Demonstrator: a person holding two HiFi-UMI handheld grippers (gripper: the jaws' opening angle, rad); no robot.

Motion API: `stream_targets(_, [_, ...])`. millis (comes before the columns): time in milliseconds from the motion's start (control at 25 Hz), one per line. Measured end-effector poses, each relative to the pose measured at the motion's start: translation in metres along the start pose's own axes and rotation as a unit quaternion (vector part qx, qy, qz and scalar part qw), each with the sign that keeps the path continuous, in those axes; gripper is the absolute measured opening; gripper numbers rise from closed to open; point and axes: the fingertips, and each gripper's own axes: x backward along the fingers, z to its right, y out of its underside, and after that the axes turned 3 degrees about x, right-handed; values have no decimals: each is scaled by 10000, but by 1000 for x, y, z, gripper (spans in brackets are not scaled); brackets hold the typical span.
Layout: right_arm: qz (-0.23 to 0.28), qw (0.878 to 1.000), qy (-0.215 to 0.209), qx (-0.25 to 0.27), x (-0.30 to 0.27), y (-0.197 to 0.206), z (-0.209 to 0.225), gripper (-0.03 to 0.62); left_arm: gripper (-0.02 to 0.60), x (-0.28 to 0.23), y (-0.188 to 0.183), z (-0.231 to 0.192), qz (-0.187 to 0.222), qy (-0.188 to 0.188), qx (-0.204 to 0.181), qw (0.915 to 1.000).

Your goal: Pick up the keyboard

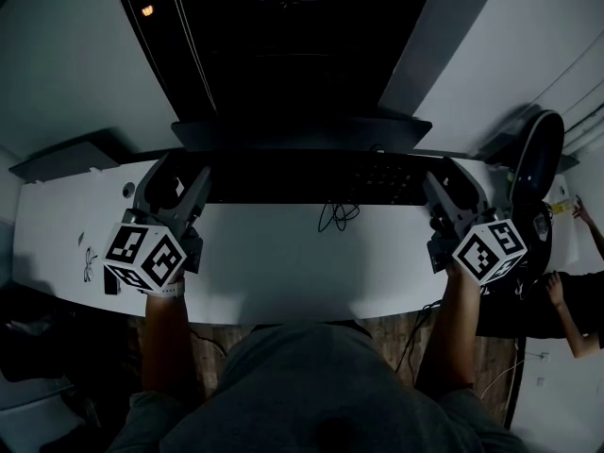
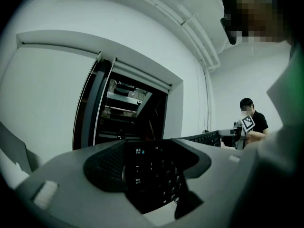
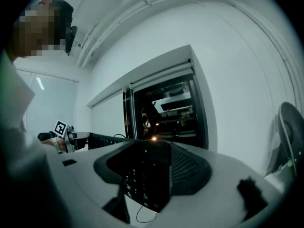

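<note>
A long black keyboard [image 1: 311, 177] spans the far side of the white desk [image 1: 283, 262], with one gripper at each end. My left gripper [image 1: 184, 182] is shut on its left end. In the left gripper view the Esc corner of the keyboard [image 2: 154, 179] sits between the grey jaws of that gripper [image 2: 151, 163]. My right gripper [image 1: 444, 189] is shut on the right end. The right gripper view has the keypad end [image 3: 142, 184] wedged in the gripper [image 3: 152, 167]. The keyboard's thin cable [image 1: 338, 215] hangs in a loop onto the desk.
A dark window recess [image 1: 283, 45] rises behind the desk. At the far right stands a round black fan-like object [image 1: 533, 173]. Another person [image 1: 576, 300] is at the desk's right end. The desk's front edge lies close to my body.
</note>
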Motion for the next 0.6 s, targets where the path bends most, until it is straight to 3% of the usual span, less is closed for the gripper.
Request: stream_targets(600, [-8, 10000, -64, 26, -1, 2, -1, 241, 284, -1, 4, -1, -30, -22, 24, 10000])
